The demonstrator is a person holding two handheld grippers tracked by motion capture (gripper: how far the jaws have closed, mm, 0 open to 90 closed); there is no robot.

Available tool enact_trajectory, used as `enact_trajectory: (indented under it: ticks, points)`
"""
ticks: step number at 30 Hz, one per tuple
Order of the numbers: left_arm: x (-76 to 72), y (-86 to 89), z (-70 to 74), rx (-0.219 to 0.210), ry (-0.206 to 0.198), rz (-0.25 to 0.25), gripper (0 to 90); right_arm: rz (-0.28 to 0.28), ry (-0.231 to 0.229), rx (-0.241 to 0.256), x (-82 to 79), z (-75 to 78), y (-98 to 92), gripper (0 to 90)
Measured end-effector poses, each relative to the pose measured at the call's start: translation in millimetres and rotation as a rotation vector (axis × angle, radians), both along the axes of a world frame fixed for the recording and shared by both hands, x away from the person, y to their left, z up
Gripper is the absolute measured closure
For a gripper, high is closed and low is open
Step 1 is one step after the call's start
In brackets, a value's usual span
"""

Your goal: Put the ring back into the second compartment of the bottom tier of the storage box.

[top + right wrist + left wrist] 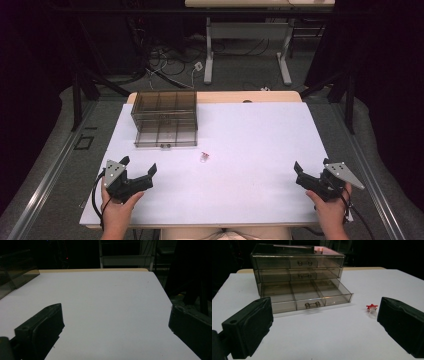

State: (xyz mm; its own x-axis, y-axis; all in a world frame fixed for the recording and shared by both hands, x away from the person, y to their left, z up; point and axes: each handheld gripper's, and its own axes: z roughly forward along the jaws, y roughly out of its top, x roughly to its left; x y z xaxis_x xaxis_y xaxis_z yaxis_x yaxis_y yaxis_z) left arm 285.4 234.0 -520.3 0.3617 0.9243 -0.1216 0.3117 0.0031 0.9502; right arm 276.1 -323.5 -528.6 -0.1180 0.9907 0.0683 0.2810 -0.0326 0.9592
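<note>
A smoky clear drawer cabinet (164, 117) (298, 275) stands at the table's far left, its bottom drawer (309, 298) pulled out and empty. A small red-and-clear piece (204, 156) (372, 307) lies on the white table surface right of the drawer. My left gripper (137, 168) (324, 327) rests near the front left, open, nothing between its jaws, aimed at the cabinet. My right gripper (311, 167) (115, 327) sits at the front right, open and empty, over bare table.
The white board (250, 145) covers a wooden table. Dark floor, cables and another table's legs (247, 50) lie beyond the far edge. A corner of the cabinet (13, 270) appears at the left of the right gripper view.
</note>
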Motion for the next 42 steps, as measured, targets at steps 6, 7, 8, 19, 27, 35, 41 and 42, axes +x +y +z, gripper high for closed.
enact_trajectory:
  ticks: [6,7,8,19,27,35,41,42]
  points:
    - [3.4,-3.9,2.6,0.002,-0.003,0.008,0.5,-0.004,-0.010,-0.032,-1.9,0.8,1.9,0.0]
    - [3.9,-4.1,3.7,0.004,-0.007,0.008,0.5,-0.002,-0.018,-0.034,-1.4,0.4,2.2,0.0]
    - [4.5,-4.3,5.0,0.004,-0.013,0.010,0.5,-0.002,-0.019,-0.035,-0.8,0.1,2.4,0.0]
    - [8.5,-10.2,18.9,0.002,-0.045,-0.011,0.5,-0.007,-0.046,-0.057,-1.1,-1.8,4.9,0.0]
    - [16.4,-10.5,28.0,-0.023,-0.033,-0.014,0.6,0.009,-0.034,-0.032,1.7,-2.7,8.6,1.3]
    - [27.2,-10.8,33.3,-0.061,-0.012,-0.016,1.1,0.033,-0.011,-0.023,3.6,-4.0,10.5,2.4]
    - [34.0,-13.6,37.9,-0.065,0.000,-0.028,1.4,0.040,-0.005,-0.022,4.4,-4.8,11.1,2.4]
    - [35.8,-14.8,39.0,-0.067,0.008,-0.031,1.5,0.044,-0.005,-0.014,5.1,-5.3,11.4,2.4]
